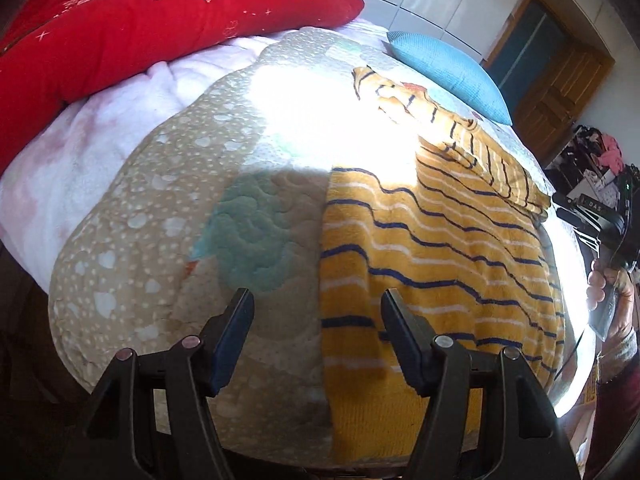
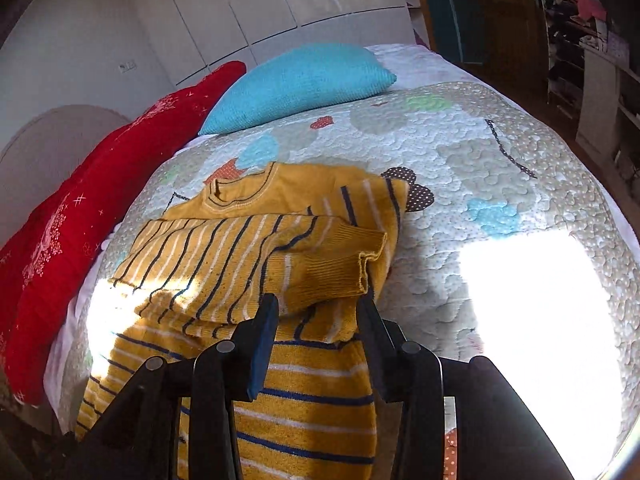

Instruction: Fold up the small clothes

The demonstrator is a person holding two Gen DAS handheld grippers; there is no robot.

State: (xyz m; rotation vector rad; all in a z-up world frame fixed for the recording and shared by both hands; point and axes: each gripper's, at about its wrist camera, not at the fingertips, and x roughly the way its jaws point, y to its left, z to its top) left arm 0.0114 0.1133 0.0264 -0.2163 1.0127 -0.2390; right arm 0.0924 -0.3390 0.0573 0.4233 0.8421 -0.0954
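Sweater (image 2: 256, 264), yellow with stripes, lies flat on quilt (image 2: 500, 168), one sleeve (image 2: 328, 268) folded across the body. Right gripper (image 2: 318, 312) hangs just above the sleeve cuff, jaws partly apart, nothing gripped. Left gripper (image 1: 318, 300) over sweater's edge, jaws wide, empty. Blue pillow (image 2: 304, 80) and red pillow (image 2: 100, 200) lie beyond.
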